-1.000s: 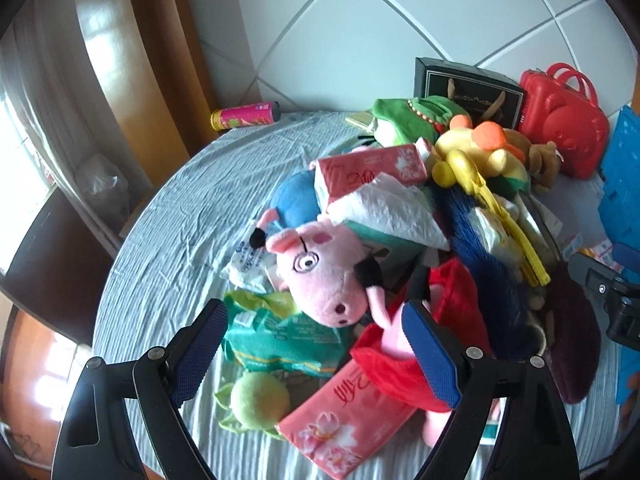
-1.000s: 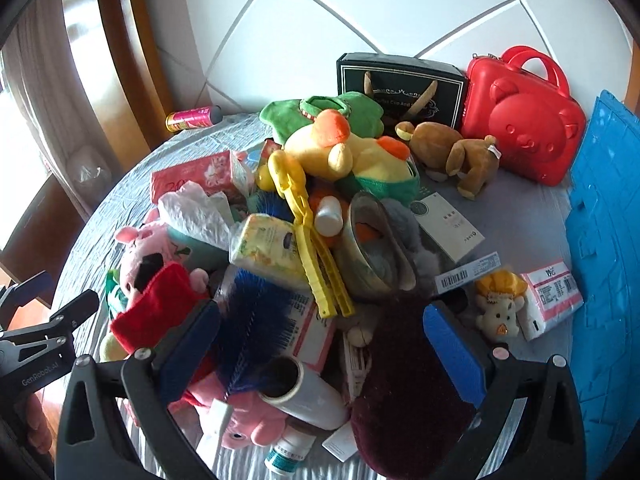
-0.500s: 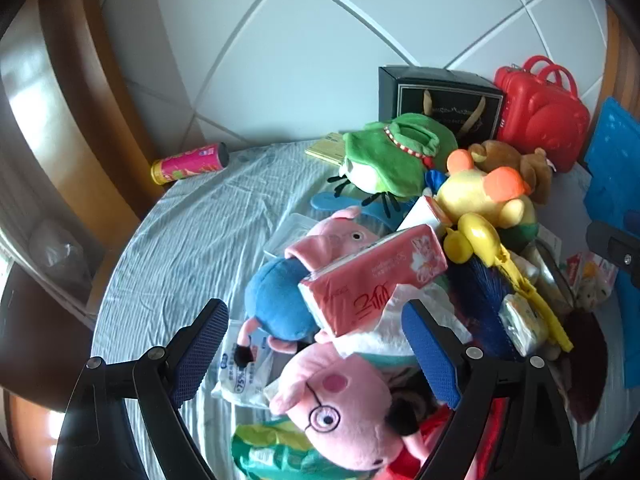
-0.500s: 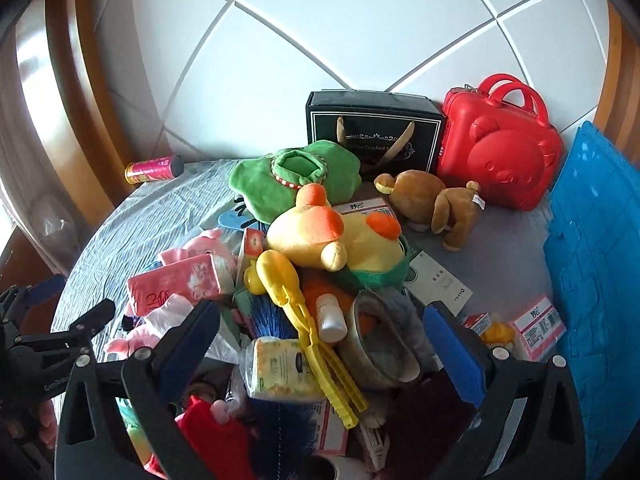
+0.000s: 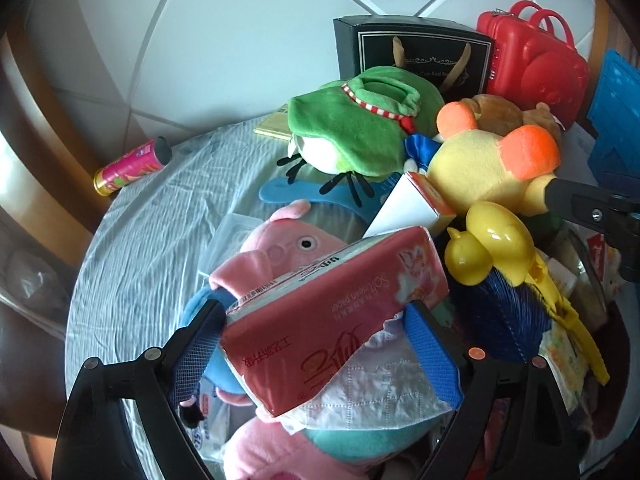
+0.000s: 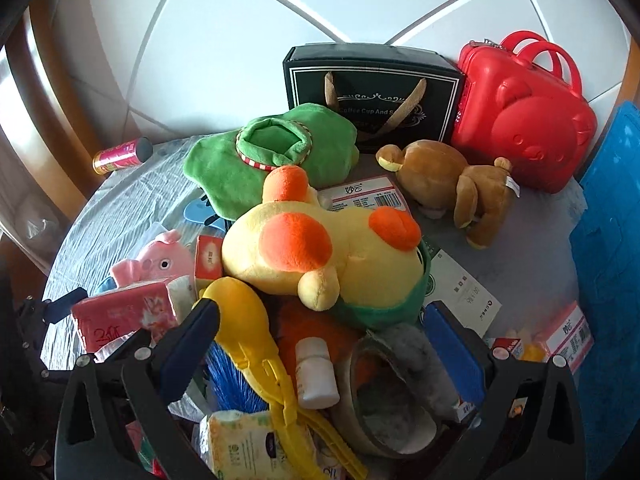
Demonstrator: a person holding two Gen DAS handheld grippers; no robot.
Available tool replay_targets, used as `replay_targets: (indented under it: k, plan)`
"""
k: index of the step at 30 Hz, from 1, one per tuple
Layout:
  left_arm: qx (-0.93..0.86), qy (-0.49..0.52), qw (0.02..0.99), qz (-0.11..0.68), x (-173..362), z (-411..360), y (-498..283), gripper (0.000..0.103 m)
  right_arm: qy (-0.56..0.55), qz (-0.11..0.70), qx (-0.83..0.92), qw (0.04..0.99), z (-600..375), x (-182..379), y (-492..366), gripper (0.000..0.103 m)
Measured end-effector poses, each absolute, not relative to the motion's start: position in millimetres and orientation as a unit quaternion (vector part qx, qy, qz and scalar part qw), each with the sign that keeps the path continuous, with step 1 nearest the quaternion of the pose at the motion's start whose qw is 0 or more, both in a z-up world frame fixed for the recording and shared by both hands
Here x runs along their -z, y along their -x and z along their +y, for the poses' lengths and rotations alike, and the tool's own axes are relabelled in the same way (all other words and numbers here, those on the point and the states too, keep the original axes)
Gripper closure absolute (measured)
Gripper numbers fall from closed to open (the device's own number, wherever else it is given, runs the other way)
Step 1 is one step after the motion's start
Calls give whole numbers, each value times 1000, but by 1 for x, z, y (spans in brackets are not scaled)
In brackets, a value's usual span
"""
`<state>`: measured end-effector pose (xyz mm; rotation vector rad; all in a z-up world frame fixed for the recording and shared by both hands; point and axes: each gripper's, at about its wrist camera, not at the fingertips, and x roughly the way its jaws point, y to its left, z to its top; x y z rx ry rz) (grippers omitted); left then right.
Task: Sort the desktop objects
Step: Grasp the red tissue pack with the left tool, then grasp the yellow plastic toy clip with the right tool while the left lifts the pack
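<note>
Nearest the left gripper (image 5: 316,316), a red tissue pack (image 5: 336,312) sat between the two blue pads, which stood wide on either side of it; whether they pressed on it or only bracketed it could not be told. Under the pack lay a crumpled white bag (image 5: 372,384), and just beyond the fingertips a pink pig plush (image 5: 280,248).

The right gripper (image 6: 320,320) was spread wide and held nothing; between its fingers lay a small white bottle (image 6: 316,372), a yellow plastic clamp toy (image 6: 248,328) by the left finger and a grey furry slipper (image 6: 392,392) by the right one.

Past both sets of fingertips sat a yellow plush (image 6: 320,256), then a green plush (image 6: 272,152), with a brown bear (image 6: 452,188) off to the right. Farthest out, against the wall, stood a black gift box (image 6: 372,100) and a red bear case (image 6: 524,112); a pink can (image 6: 120,156) lay alone far to the left on the cloth-covered table (image 6: 120,200).

By the look of it the sorting had barely begun: almost everything remained in one heap, no separate groups were visible, and the tissue pack seemed to be the first piece being taken
</note>
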<state>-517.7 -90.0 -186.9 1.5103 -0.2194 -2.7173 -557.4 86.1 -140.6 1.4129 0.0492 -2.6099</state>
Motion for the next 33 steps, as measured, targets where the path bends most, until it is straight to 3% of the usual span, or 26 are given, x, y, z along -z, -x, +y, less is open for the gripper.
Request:
replay_targets:
  k: [6,19,26,27,31,33]
  plan:
    - [874,-482,7,-70,192,-89,520,1,-487,5,869,88,81,164,585,0]
    - [874,-477,9,-87,206,-82,518,0,-477,-4,874,94,82,163,579,0]
    - [878,-476,7,-59,201,-92,513,11,-495,39,860,115,71,168,548,0]
    - [878,-475,7,-62,202,-91,513,11,-496,45,858,122,66,171,546,1]
    - [878,-472,8,-79,207,-86,516,2,-504,61,849,148,49,181,543,27]
    - [878,-472,9,-83,210,-83,519,0,-510,61,845,151,45,188,546,31]
